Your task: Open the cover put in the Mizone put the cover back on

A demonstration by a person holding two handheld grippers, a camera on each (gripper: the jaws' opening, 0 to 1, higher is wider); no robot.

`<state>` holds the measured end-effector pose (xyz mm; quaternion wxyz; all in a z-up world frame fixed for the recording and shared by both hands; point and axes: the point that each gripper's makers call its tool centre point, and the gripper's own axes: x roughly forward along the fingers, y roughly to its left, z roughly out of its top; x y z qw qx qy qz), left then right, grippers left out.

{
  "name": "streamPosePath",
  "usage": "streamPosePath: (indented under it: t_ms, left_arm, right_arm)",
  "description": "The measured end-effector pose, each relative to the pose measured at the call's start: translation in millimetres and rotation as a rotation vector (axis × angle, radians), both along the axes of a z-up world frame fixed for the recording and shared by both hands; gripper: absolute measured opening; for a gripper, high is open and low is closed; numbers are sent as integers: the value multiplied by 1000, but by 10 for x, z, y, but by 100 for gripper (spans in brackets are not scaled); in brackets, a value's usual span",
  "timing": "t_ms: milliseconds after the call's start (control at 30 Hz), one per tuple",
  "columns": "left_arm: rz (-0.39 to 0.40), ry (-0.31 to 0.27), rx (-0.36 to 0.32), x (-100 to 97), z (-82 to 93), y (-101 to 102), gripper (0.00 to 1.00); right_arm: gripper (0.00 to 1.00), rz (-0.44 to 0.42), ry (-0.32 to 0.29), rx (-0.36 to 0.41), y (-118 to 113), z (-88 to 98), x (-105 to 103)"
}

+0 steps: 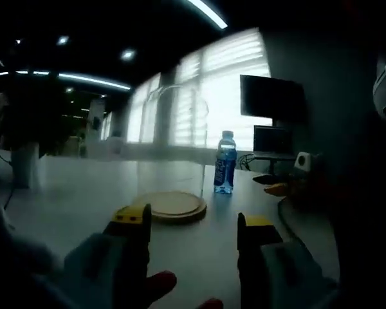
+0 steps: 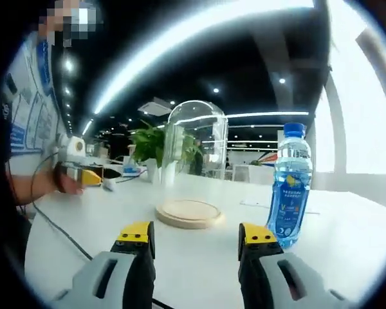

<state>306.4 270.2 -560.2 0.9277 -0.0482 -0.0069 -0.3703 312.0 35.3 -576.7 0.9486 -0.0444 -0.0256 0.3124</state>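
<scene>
Both hand-held grippers spread, empty — left hand-held gripper (image 1: pixel 193 225), right hand-held gripper (image 2: pixel 197 237). Ahead on the white bench (image 2: pixel 347 232): clear glass dome (image 2: pixel 197 138) over a round wooden base (image 2: pixel 188 213). Blue plastic bottle (image 2: pixel 289 187) stands upright just beside the base — open bench between.

bottle (image 2: pixel 290 187) right of wood base (image 2: pixel 188 213), dome (image 2: pixel 197 138) behind
</scene>
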Motion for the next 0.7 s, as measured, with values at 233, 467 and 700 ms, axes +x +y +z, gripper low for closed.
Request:
streamPosePath:
  t_ms: [233,467,700]
  left_arm:
    - [-1,-20,2,-24,44,-10,46]
    - [24,-13,5,24,25,56,46]
    - [7,-16,39,-1,-18,-11,46]
  right_arm:
    - [45,-9,4,24,-28,30,0]
    - [45,-5,-6,4,-2,25,-18]
    - [44,-12,-12,-6,-19,20,-1]
